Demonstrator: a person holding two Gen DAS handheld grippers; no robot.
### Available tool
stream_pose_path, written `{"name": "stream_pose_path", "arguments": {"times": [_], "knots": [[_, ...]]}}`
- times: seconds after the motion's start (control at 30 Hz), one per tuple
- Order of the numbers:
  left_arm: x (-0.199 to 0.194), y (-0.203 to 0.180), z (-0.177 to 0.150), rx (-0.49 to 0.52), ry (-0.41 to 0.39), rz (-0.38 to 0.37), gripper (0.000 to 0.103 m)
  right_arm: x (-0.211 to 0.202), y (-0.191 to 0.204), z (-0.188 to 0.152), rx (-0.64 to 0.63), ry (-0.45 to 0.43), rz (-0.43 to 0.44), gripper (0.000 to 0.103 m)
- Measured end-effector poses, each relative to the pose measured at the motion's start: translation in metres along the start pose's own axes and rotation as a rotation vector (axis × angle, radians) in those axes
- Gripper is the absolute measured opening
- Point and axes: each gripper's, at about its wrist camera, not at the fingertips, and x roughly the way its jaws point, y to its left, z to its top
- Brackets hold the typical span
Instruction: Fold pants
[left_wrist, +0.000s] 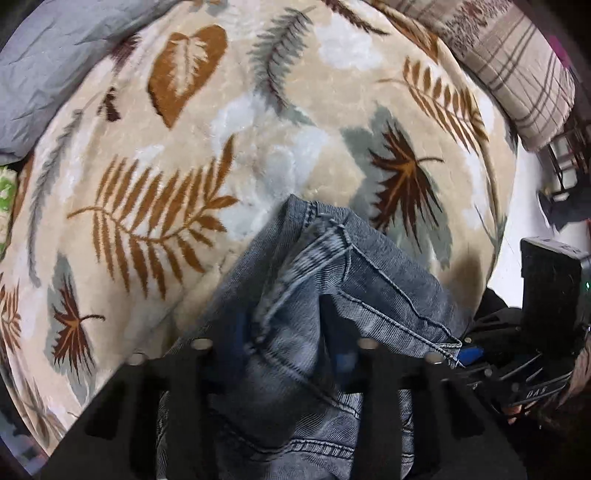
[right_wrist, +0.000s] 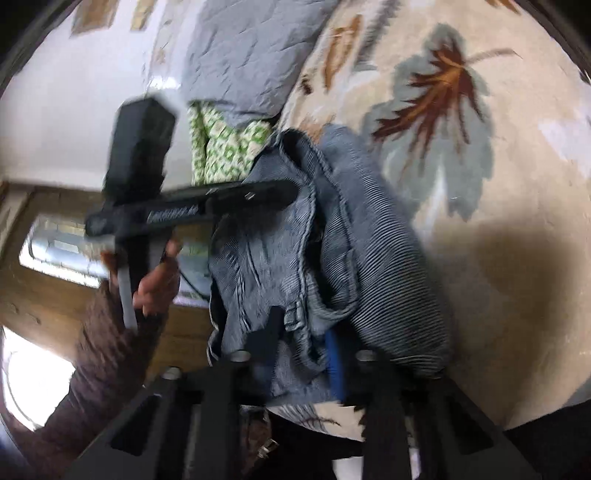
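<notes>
Left wrist view: I have the left gripper (left_wrist: 284, 332) pointed down over the blanket (left_wrist: 177, 155), the leaf-patterned one that I use as my landmark here. Its two black fingers (left_wrist: 373, 369) are clamped on a bunched fold of the jeans (left_wrist: 295, 295), with denim filling the space between them. The jeans hang in a wad above the near edge of the blanket, seams and a hem showing. Off the blanket's right edge I see the right gripper (left_wrist: 465, 354), its tip touching the denim there. A grey pillow (left_wrist: 48, 62) lies at the blanket's far left corner and a plaid cushion (left_wrist: 517, 70) at its far right.

In the right wrist view the right gripper (right_wrist: 306, 350) is also closed on the jeans (right_wrist: 332, 240), a belt loop and a waistband edge sitting just by its fingers (right_wrist: 266, 332). The bundle hangs at the blanket's (right_wrist: 498, 258) left edge, casting a shadow on it. The left gripper (right_wrist: 291, 192) reaches in from the left with its tip buried in the denim; a hand (right_wrist: 155, 280) in a brown sleeve (right_wrist: 96, 362) holds its handle. Beyond the jeans, off the blanket, sit the grey pillow (right_wrist: 243, 55) and a green-patterned cloth (right_wrist: 225, 147).
</notes>
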Motion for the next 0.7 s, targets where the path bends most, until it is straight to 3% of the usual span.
{"name": "stream_pose_path", "arguments": {"times": [0.07, 0.2, 0.23, 0.33, 0.4, 0.5, 0.6, 0.67, 0.7], "knots": [[-0.008, -0.004, -0.005, -0.014, -0.030, -0.003, 0.024, -0.004, -0.003, 0.001, 0.041, -0.009, 0.052, 0.016], [-0.043, -0.024, -0.007, -0.015, -0.137, -0.122, 0.021, -0.023, 0.012, 0.002, 0.025, -0.052, 0.141, 0.016], [-0.049, -0.033, -0.004, 0.004, -0.170, -0.124, 0.021, -0.029, 0.015, 0.003, 0.016, -0.066, 0.144, 0.016], [-0.033, -0.042, 0.012, 0.013, -0.172, -0.090, 0.021, -0.045, 0.005, 0.008, 0.011, -0.124, 0.083, 0.018], [-0.004, -0.031, 0.022, -0.037, -0.112, -0.041, 0.021, -0.040, -0.010, 0.013, 0.049, -0.114, 0.020, 0.020], [0.013, -0.019, 0.021, -0.111, -0.089, -0.048, 0.026, -0.035, -0.025, 0.013, 0.080, -0.094, -0.034, 0.020], [-0.004, -0.015, 0.015, -0.149, -0.109, -0.044, 0.029, -0.039, -0.017, 0.017, 0.044, -0.088, -0.056, 0.028], [-0.030, -0.006, 0.005, -0.178, -0.151, -0.054, 0.032, -0.050, -0.009, 0.022, 0.006, -0.121, -0.083, 0.045], [-0.040, -0.001, -0.001, -0.201, -0.172, -0.049, 0.043, -0.058, -0.004, 0.025, -0.006, -0.153, -0.088, 0.051]]}}
